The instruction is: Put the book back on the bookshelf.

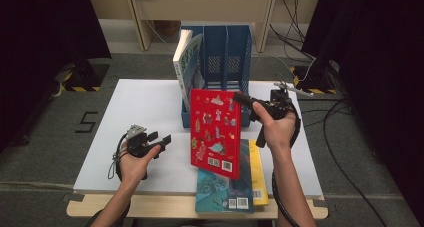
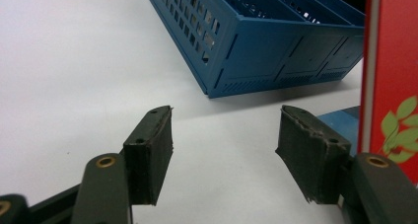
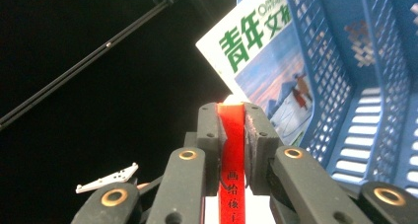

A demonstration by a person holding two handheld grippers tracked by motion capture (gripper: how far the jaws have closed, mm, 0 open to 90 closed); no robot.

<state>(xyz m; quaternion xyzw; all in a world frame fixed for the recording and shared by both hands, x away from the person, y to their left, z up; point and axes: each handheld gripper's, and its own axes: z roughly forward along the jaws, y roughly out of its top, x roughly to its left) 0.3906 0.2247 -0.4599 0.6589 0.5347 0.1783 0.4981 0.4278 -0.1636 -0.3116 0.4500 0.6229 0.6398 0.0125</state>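
Observation:
A red book [image 1: 215, 129] with cartoon figures on its cover hangs upright above the table, in front of the blue file rack [image 1: 226, 52]. My right gripper [image 1: 241, 98] is shut on its upper right corner. In the right gripper view the red spine [image 3: 231, 155] is pinched between the two pads of that gripper [image 3: 231, 110]. My left gripper [image 1: 162, 138] rests low over the white table [image 1: 140, 107] at the left, open, with nothing between its jaws [image 2: 224, 135]. The red book's edge [image 2: 389, 61] rises at the right of the left gripper view.
A green-and-white magazine [image 1: 187, 67] leans in the rack's leftmost slot, and it appears again in the right gripper view as the magazine [image 3: 266, 61]. A teal book [image 1: 220, 192] and a yellow book [image 1: 256, 177] lie stacked at the table's front edge, under the red book. Cables run across the floor at the right.

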